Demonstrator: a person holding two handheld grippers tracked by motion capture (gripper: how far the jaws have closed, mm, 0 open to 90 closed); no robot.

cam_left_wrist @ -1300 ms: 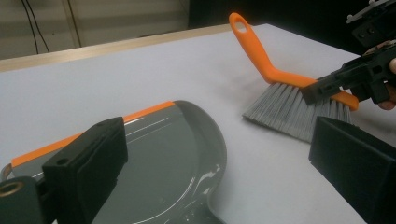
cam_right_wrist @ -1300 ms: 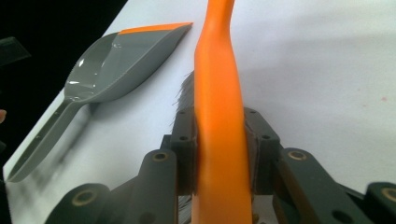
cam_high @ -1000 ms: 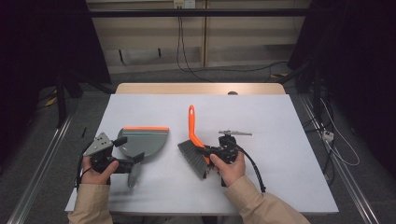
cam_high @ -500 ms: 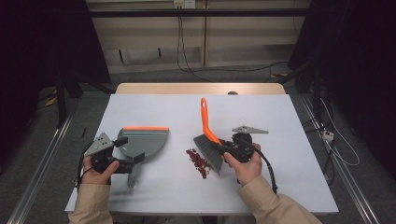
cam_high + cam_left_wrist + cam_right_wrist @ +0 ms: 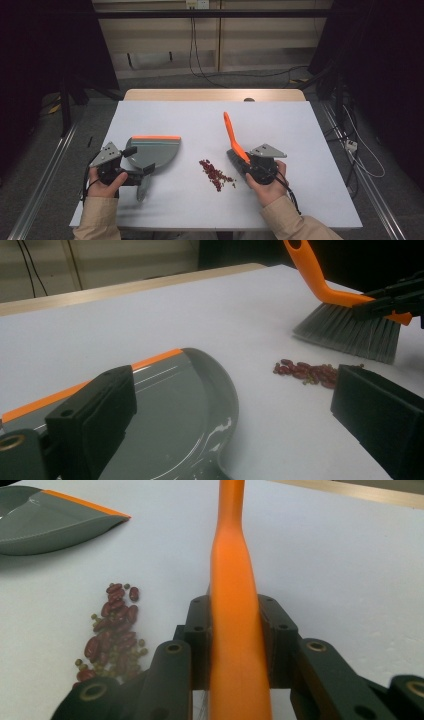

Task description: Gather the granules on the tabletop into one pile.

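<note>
Your work surface is a white table with a pale wooden strip along its far edge, filling the middle of the high view. On it, left of centre, you have a grey dustpan with an orange lip lying flat, and just below centre a small heap of dark red beans mixed with a few tiny green ones. The grey bristles of the brush meet the tabletop right of the heap, near it but apart.

text: none legible | labels: none | brands: none | numbers: none
</note>
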